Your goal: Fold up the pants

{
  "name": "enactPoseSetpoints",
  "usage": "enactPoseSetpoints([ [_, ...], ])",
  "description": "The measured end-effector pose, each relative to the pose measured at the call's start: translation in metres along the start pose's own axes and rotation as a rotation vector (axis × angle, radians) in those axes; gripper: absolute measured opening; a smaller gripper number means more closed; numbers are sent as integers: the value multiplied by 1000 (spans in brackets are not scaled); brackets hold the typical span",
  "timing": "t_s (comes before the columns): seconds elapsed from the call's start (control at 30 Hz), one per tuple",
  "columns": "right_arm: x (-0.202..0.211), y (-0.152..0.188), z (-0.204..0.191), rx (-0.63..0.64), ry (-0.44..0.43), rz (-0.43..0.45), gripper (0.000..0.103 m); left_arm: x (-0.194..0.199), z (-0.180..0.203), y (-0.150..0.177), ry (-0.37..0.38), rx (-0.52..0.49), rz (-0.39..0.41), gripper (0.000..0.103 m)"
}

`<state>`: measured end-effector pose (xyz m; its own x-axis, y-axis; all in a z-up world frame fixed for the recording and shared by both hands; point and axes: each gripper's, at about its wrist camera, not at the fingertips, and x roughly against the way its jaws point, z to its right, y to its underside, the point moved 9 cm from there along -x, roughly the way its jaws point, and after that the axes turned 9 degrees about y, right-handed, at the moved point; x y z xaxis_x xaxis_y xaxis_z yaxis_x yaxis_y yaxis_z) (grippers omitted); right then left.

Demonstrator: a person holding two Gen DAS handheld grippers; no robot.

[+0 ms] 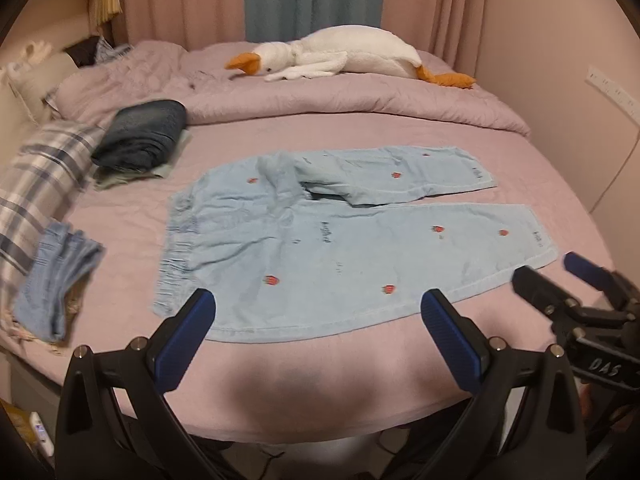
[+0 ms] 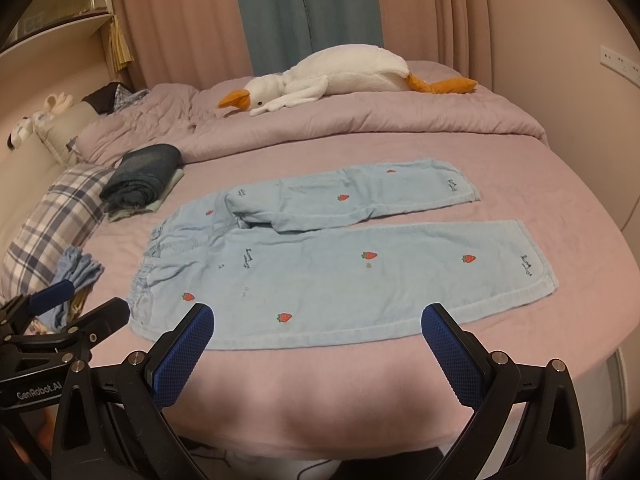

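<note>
Light blue pants [image 1: 320, 248] [image 2: 320, 264] with small red strawberries lie spread flat on the pink bed, waistband to the left, both legs running right. The far leg is rumpled near the crotch. My left gripper [image 1: 318, 300] hovers open above the near edge of the pants, nothing between its blue pads. My right gripper [image 2: 318, 314] is open too, over the near leg's lower edge, holding nothing. In the left wrist view the right gripper [image 1: 560, 276] shows at the right edge; in the right wrist view the left gripper [image 2: 84, 300] appears at the left.
A folded dark garment stack [image 1: 142, 132] [image 2: 144, 172] sits beyond the waistband. A plaid pillow [image 1: 44, 176] and crumpled blue clothing [image 1: 56, 276] lie at the left. A plush goose [image 1: 340, 56] rests on the bunched duvet [image 1: 360, 100] at the back. The bed's near edge [image 1: 320, 420] is close.
</note>
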<state>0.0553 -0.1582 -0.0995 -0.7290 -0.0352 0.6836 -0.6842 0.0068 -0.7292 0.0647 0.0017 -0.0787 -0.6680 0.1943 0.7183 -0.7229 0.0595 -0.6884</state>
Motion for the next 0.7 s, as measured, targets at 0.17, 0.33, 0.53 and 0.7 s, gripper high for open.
enactPoseSetpoints([
  [0.17,-20,12,-22,115,-26,32,103,-34,-48,15,197,227,-2,103],
  [0.33,-61,54,-60,336,-18,24,103,-66,-136,69,218,618,13,103],
  [0.53,-91,85,-119,632,-53,192,88,-95,-149,105,313,872,-68,102],
  [0.7,-100,115,-170,888,-61,316,65,-117,-169,78,311,853,69,100],
])
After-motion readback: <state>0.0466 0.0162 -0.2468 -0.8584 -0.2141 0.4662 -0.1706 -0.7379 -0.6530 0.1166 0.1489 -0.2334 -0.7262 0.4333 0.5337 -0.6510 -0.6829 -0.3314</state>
